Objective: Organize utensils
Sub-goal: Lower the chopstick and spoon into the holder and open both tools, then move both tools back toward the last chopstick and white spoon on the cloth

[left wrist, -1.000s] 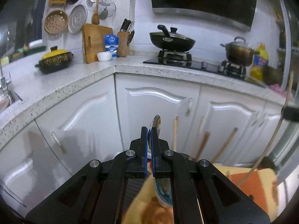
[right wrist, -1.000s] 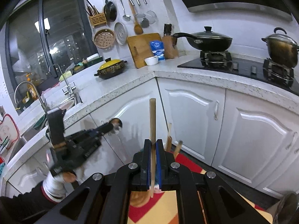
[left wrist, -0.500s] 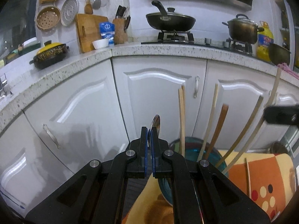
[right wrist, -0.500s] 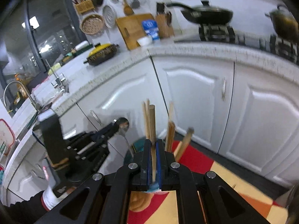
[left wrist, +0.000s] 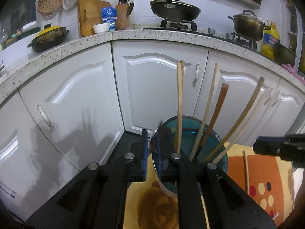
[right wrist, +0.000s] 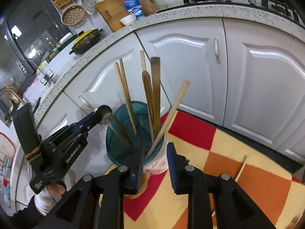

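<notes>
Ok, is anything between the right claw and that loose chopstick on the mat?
Nothing visible does. The chopstick lies bare on the mat, to the right of the open right claw; the cup of sticks stands ahead of the claw, off that path.

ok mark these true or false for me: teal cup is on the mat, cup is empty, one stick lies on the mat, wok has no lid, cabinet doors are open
1. The teal cup stands on the patterned mat. True.
2. The cup is empty. False: several wooden utensils stand upright or leaning in it.
3. One stick lies on the mat, apart from the cup. True.
4. The wok has no lid. False: the black wok on the stove has its lid on.
5. The cabinet doors are open. False: the white cabinet doors under the counter are all shut.
</notes>
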A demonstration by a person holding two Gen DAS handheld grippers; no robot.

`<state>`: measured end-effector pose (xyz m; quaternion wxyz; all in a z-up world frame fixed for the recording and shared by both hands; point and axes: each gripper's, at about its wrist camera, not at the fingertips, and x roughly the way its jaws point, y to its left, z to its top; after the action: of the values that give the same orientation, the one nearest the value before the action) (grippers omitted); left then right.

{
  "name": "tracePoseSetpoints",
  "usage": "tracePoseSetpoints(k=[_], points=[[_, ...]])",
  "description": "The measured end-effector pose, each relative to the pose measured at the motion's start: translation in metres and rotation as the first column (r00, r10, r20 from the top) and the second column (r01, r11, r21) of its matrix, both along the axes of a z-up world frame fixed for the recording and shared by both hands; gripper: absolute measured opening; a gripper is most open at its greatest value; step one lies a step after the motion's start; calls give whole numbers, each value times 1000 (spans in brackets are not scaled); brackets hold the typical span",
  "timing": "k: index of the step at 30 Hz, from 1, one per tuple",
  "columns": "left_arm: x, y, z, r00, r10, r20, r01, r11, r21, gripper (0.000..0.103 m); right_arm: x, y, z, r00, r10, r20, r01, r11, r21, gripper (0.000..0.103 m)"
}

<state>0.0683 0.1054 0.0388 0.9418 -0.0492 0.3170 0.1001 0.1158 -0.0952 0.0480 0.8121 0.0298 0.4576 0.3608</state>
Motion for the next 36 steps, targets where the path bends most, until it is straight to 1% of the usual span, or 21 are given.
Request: tracePoseSetpoints(k=[1,3,5,7,16,18,20,23,27,30,33,36], points=[[-3,0,2,1000,1,1,-1,1000,-14,17,-2,-4,-1,1000,-3,-4,3,1000,1,23],[-8,0,4,1000,4,7,-3,1000,-22,20,-7,-8,-3,1000,-6,-6,6,1000,-3,24],[-14,-3,8,1000,4,15,-3,1000,-24,27,-11,-12,-5,1000,-11,-3,11,1000,-13,24],[-20,-5,11,1000,-1,20,2,999,-36,30,-16,-15,-7,1000,-15,-1,15,1000,-20,24],[-38,-24,17,999,-40,23,41,998,-55,35,-34,-27,-7,999,-29,22,30,999,-43,24],[-41,-28,16,999,-47,21,49,997,-60,35,-38,-31,-8,999,-33,27,34,998,-54,26],[-44,-33,15,998,-56,17,57,996,-66,36,-41,-35,-10,999,-37,26,39,997,-61,30],[-47,-40,12,997,-70,9,71,995,-74,37,-47,-42,-14,999,-46,23,48,996,-75,31],[-51,-50,5,996,-92,-8,91,992,-83,39,-54,-54,-25,998,-61,7,61,994,-95,31],[-54,-57,-3,994,-110,-27,107,990,-91,40,-57,-64,-37,997,-74,-16,72,991,-109,34],[-57,-61,-12,991,-130,-43,124,986,-115,42,-59,-75,-55,994,-101,-48,95,987,-129,35],[-59,-63,-26,988,-138,-71,127,981,-143,43,-56,-85,-83,986,-133,-103,116,981,-156,35]])
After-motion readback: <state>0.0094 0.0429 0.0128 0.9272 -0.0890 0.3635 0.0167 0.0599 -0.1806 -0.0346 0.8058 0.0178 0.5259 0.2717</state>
